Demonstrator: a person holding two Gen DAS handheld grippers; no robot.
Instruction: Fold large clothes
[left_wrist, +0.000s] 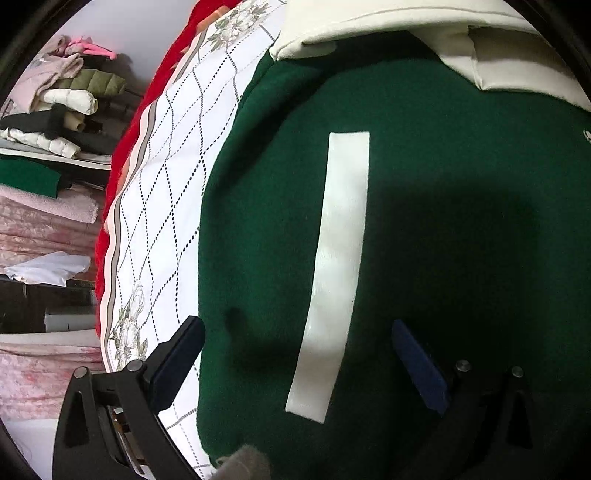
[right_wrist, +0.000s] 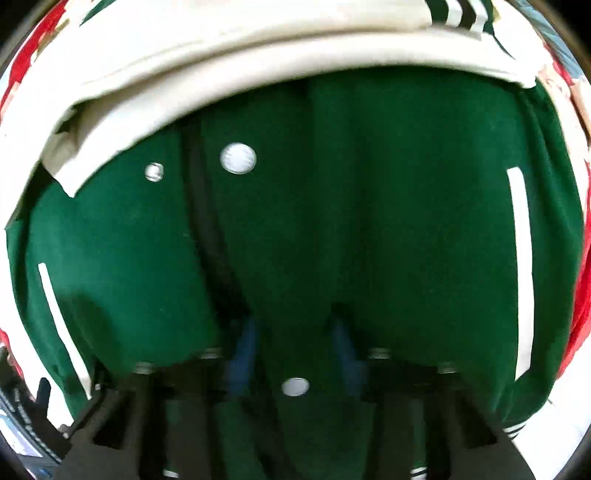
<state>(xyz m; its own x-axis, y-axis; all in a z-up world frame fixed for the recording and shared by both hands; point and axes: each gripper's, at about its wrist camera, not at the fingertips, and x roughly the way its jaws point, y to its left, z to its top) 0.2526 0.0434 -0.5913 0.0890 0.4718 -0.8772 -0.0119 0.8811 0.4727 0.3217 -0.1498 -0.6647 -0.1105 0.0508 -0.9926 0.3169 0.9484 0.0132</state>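
A dark green varsity jacket (left_wrist: 424, 166) with cream sleeves (left_wrist: 369, 22) lies spread on a bed. My left gripper (left_wrist: 297, 326) is open over the jacket's left edge. Its blue-padded fingers (left_wrist: 184, 347) straddle a white pocket stripe (left_wrist: 336, 277) and hold nothing. In the right wrist view the jacket (right_wrist: 424, 221) fills the frame, with silver snap buttons (right_wrist: 238, 158) along its front opening. My right gripper (right_wrist: 293, 332) points straight down, shut on a raised fold of the green cloth beside the placket. The picture there is blurred.
The jacket rests on a white bedsheet (left_wrist: 173, 177) with a dotted diamond print and flowers, edged by a red blanket (left_wrist: 147, 103). Beyond the bed's left side are shelves with piled folded clothes (left_wrist: 66, 103) and pink towels (left_wrist: 44, 221).
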